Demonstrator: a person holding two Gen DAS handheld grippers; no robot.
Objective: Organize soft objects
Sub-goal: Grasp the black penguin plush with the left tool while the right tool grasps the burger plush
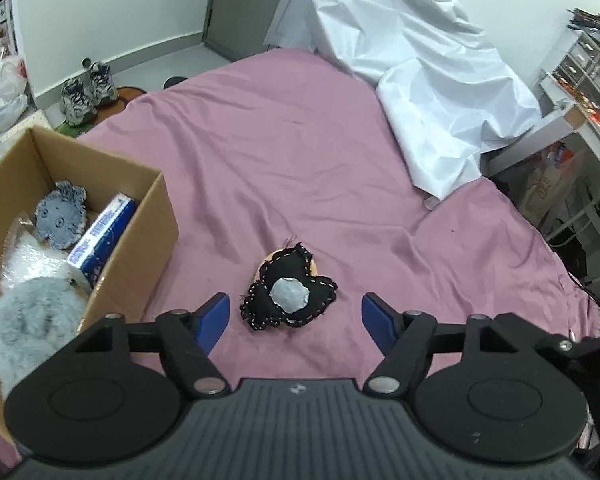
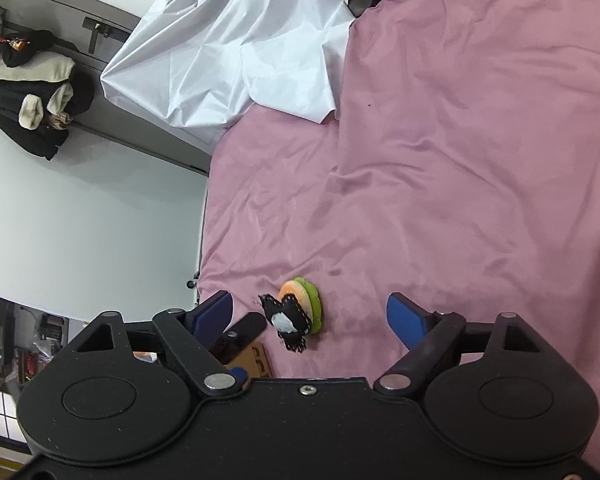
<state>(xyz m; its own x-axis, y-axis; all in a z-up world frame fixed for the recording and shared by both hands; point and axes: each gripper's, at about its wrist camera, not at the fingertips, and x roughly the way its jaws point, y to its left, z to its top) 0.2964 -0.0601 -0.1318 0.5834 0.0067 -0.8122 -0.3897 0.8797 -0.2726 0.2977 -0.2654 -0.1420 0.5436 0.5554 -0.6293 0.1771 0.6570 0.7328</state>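
Observation:
A black felt toy with white stitching and a grey patch (image 1: 287, 298) lies on the pink bedsheet (image 1: 300, 160), on top of an orange and green felt piece (image 2: 305, 300). My left gripper (image 1: 295, 316) is open and empty just above and in front of the toy. My right gripper (image 2: 310, 314) is open and empty, with the same black toy (image 2: 286, 322) between its fingers' line of sight. A cardboard box (image 1: 140, 240) at the left holds a grey felt toy (image 1: 60, 216), a blue carton (image 1: 104, 236) and a grey fluffy toy (image 1: 32, 320).
A crumpled white sheet (image 1: 428, 92) covers the bed's far right side and also shows in the right wrist view (image 2: 236, 52). Shoes (image 1: 86, 92) stand on the floor beyond the bed. Shelving with clutter (image 1: 580, 92) lines the right. The left gripper's finger (image 2: 240, 334) shows in the right view.

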